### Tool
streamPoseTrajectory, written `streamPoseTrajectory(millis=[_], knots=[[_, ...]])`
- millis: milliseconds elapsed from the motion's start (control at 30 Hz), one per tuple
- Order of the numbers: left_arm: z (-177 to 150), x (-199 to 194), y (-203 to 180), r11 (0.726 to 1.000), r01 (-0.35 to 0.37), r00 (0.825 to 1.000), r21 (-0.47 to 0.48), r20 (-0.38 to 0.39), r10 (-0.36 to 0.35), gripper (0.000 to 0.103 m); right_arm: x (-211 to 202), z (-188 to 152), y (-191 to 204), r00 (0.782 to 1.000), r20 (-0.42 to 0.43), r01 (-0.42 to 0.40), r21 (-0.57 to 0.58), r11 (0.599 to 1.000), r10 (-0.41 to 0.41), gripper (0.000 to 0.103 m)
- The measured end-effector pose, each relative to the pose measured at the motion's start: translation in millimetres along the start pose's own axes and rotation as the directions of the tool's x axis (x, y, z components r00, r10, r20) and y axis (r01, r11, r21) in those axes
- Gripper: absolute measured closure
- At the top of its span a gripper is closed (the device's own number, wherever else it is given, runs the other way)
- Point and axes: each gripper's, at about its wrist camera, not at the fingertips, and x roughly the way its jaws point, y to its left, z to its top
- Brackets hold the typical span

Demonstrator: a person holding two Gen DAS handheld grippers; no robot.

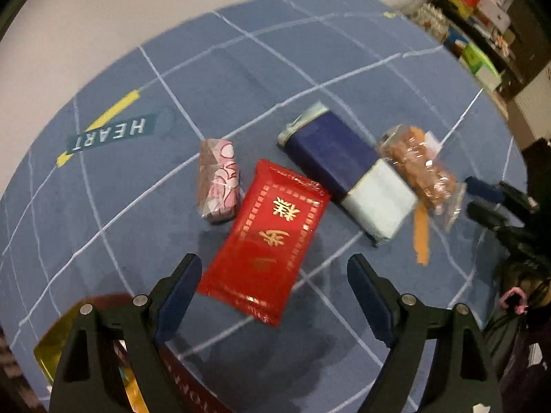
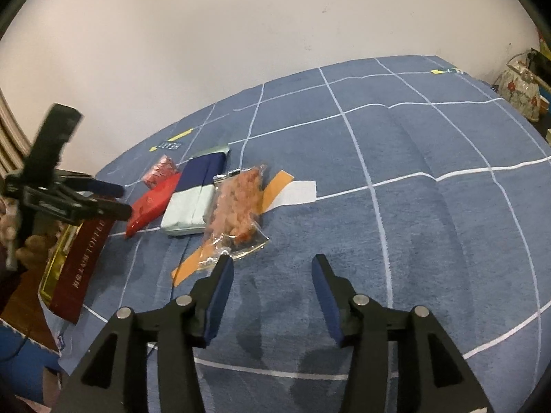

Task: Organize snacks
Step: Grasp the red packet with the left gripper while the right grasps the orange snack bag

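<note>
Both tools are spread and hold nothing: the left tool (image 1: 273,292) hangs over the near end of the red pack (image 1: 263,237), the right tool (image 2: 272,285) just short of the clear bag (image 2: 237,210). On the blue cloth (image 2: 413,189), pink pack (image 1: 217,180), red pack, navy pack (image 1: 347,172) and clear bag lie in a tight row, while a maroon box (image 2: 82,265) sits at the counter's near edge. My worry is crowding: a finger sliding under the red pack could shove its neighbours askew, and slick film may slip when pinched.
</note>
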Motion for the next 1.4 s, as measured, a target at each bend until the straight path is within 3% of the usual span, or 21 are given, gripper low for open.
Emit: streamPoseTrajectory(millis=[233,300,400,533,667,967,1067,1400], knots=[[11.4,24.4,-8.3,0.996,-0.067,0.998,0.064,-0.008,0.067,0.021,-0.3,-0.2,-14.6,0.996,0.021,-0.094,0.077,0.993,0.092,0.054],[8.3,20.8,-10.9,0.999,-0.03,0.999,0.037,0.022,0.029,0.043,-0.2,-0.7,-17.1,0.994,0.026,-0.109,0.091,0.99,0.107,0.054],[0.6,14.1,-19.4,0.998,-0.062,0.998,-0.02,0.022,0.062,0.06,-0.2,-0.6,-17.1,0.993,0.028,-0.113,0.093,0.989,0.111,0.054],[-31.7,1.1,-32.8,0.983,-0.048,0.997,-0.178,0.045,0.057,0.061,-0.1,-0.3,-18.5,0.993,0.031,-0.118,0.099,0.988,0.116,0.054],[-70.5,-16.5,-47.1,0.948,0.073,0.993,-0.309,0.114,-0.039,0.061,0.3,0.6,-13.0,0.996,0.02,-0.085,0.075,0.994,0.084,0.054],[-113.2,-67.1,-75.5,0.925,0.086,0.976,-0.369,0.218,-0.004,0.061,-7.2,17.9,26.9,1.0,0.014,-0.026,-0.106,0.994,0.028,0.054],[-126.1,-86.7,-75.9,0.925,0.056,0.968,-0.377,0.249,0.043,0.061,1.0,21.8,30.7,1.0,-0.007,-0.017,-0.119,0.993,0.016,0.054],[-156.1,-114.8,-56.5,0.893,0.045,0.958,-0.447,0.272,0.088,0.06,37.5,36.0,42.2,0.996,-0.085,0.01,-0.177,0.984,-0.025,0.054]])
